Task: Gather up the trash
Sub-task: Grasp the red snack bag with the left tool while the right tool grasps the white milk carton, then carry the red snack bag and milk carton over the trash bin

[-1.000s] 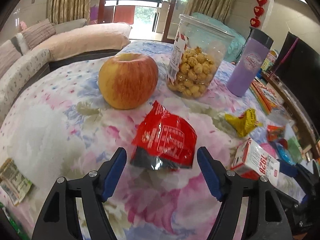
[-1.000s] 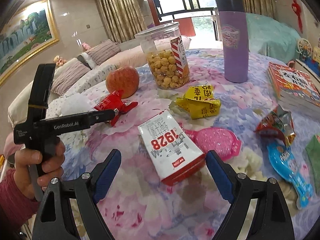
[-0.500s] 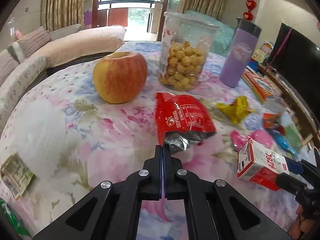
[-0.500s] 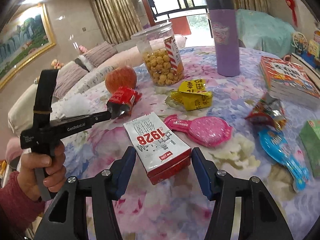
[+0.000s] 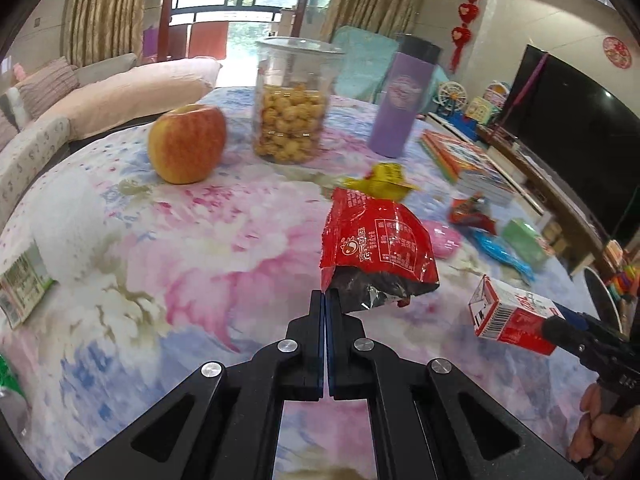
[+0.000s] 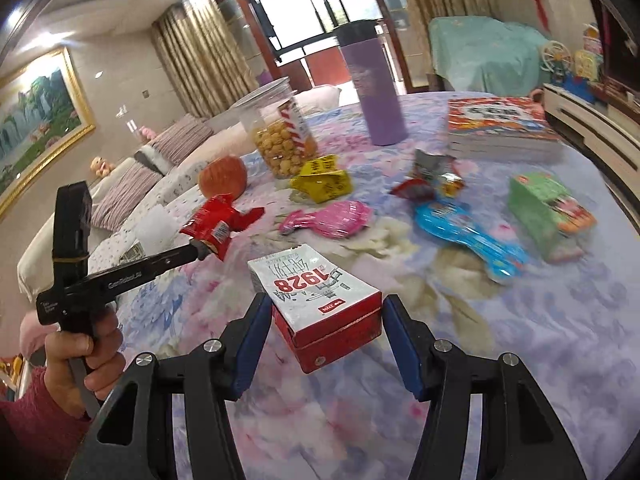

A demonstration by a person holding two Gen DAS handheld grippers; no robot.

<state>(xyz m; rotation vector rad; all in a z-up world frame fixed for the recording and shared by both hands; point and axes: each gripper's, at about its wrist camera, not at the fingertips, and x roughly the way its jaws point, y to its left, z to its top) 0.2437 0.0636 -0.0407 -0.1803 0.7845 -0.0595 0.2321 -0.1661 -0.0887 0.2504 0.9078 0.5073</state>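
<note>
My left gripper (image 5: 325, 300) is shut on the torn dark end of a red snack wrapper (image 5: 376, 240) and holds it lifted above the floral tablecloth; it also shows in the right wrist view (image 6: 212, 226). My right gripper (image 6: 326, 312) is shut on a red-and-white "1928" carton (image 6: 320, 300), raised off the table; the carton also shows in the left wrist view (image 5: 508, 314). Other trash lies on the table: a yellow wrapper (image 6: 324, 184), a pink wrapper (image 6: 332, 218), a blue wrapper (image 6: 468, 236) and a crumpled red-silver wrapper (image 6: 432, 180).
An apple (image 5: 186, 144), a clear jar of puffed snacks (image 5: 292, 104), a purple tumbler (image 5: 400, 100) and a stack of books (image 6: 500, 128) stand on the table. A green box (image 6: 548, 212) lies at the right. A small green-white packet (image 5: 22, 284) lies at the left edge.
My left gripper closed on the red wrapper and lifted it to the right. My right gripper closed on the 1928 carton and raised it off the table.
</note>
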